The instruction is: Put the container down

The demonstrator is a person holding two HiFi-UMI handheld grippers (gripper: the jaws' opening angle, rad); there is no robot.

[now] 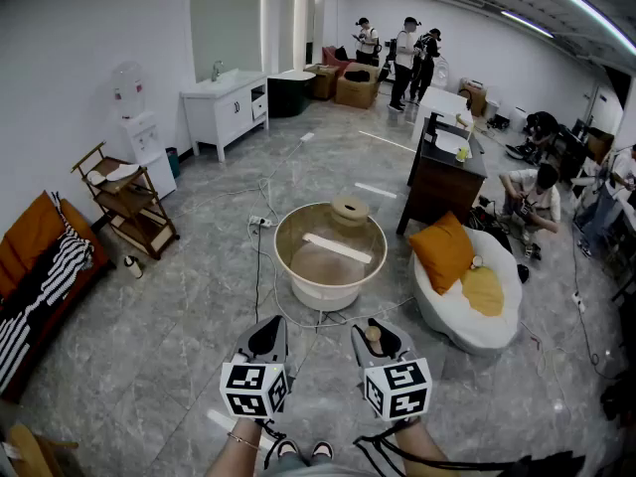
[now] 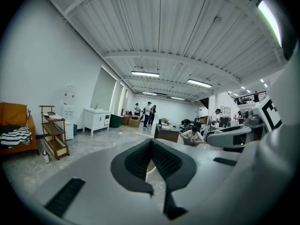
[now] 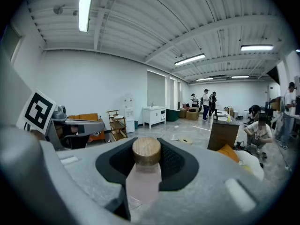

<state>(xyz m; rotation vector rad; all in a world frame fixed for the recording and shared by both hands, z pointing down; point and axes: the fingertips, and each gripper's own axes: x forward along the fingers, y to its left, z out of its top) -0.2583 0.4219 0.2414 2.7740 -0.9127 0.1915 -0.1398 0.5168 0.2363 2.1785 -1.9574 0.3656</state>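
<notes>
Container (image 3: 143, 181) stands upright, wooden lid uppermost, clamped in right gripper (image 3: 146, 159); round table (image 1: 328, 296) lies directly ahead. Left gripper (image 2: 151, 153) is closed, empty.

We are in a big open studio hall dressed as a home. A white sink cabinet (image 1: 227, 107), water dispenser (image 1: 134, 127), wooden rack (image 1: 129, 202) and orange sofa (image 1: 40, 251) line one wall. Cables (image 1: 260, 266) trail over the grey tiled floor (image 1: 169, 346), and people (image 1: 405, 48) work under strip lights (image 1: 522, 18).
</notes>
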